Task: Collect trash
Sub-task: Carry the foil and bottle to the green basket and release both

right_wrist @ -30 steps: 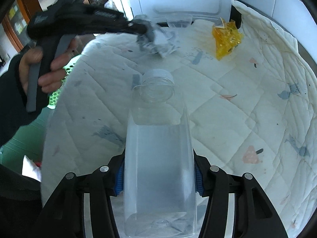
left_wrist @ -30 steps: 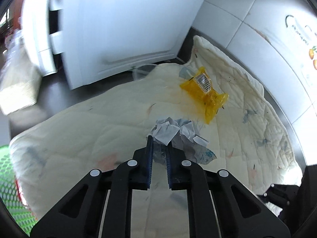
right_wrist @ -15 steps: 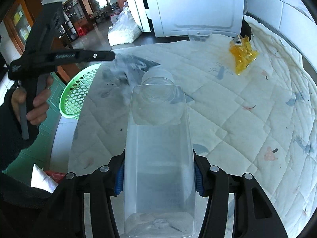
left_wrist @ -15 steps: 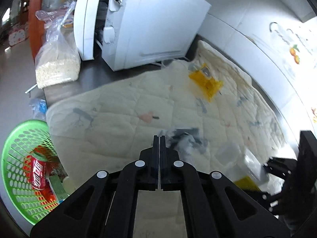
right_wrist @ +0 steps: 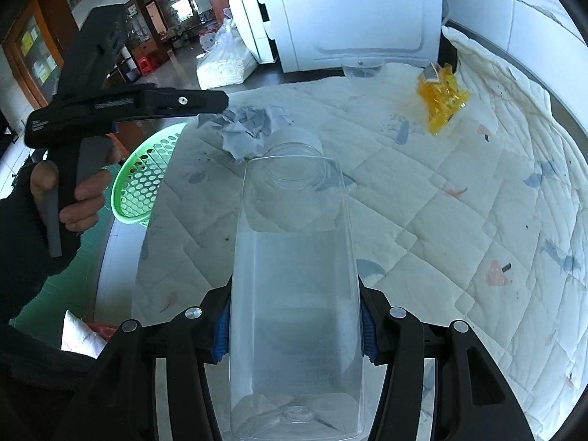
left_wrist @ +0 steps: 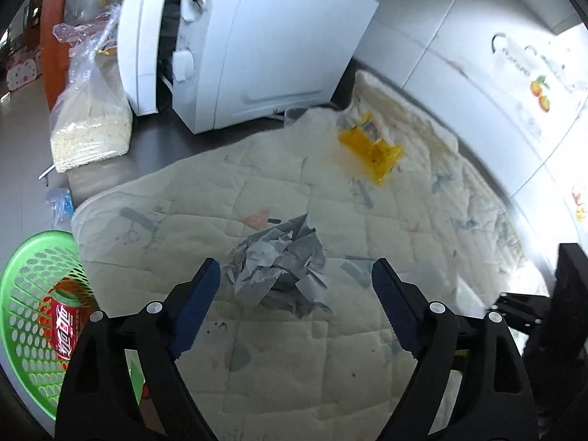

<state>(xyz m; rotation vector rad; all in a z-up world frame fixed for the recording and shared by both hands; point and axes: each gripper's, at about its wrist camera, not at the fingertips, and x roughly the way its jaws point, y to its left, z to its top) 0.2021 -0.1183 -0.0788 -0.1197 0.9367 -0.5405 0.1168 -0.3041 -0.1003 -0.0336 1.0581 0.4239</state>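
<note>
My left gripper (left_wrist: 296, 279) is open, its jaws wide apart, with a crumpled grey paper wad (left_wrist: 281, 268) between and just beyond the fingertips on the quilted cloth (left_wrist: 257, 367). The wad also shows in the right wrist view (right_wrist: 246, 128), beside the left gripper (right_wrist: 220, 103). My right gripper (right_wrist: 294, 330) is shut on a clear plastic bottle (right_wrist: 294, 275), held above the cloth. A yellow wrapper (left_wrist: 371, 147) lies farther back on the cloth. A green basket (left_wrist: 33, 312) holding a red can (left_wrist: 66, 327) sits at the left, below the cloth's edge.
A white appliance (left_wrist: 257, 44) stands at the back. A bag of grain (left_wrist: 90, 128) sits beside it. A small clear plastic piece (right_wrist: 362, 70) lies at the cloth's far edge. A tiled wall (left_wrist: 496, 73) runs along the right.
My left gripper carried the paper wad leftward toward the basket, then opened; the wad now lies loose between its wide jaws. The right gripper still holds the bottle.
</note>
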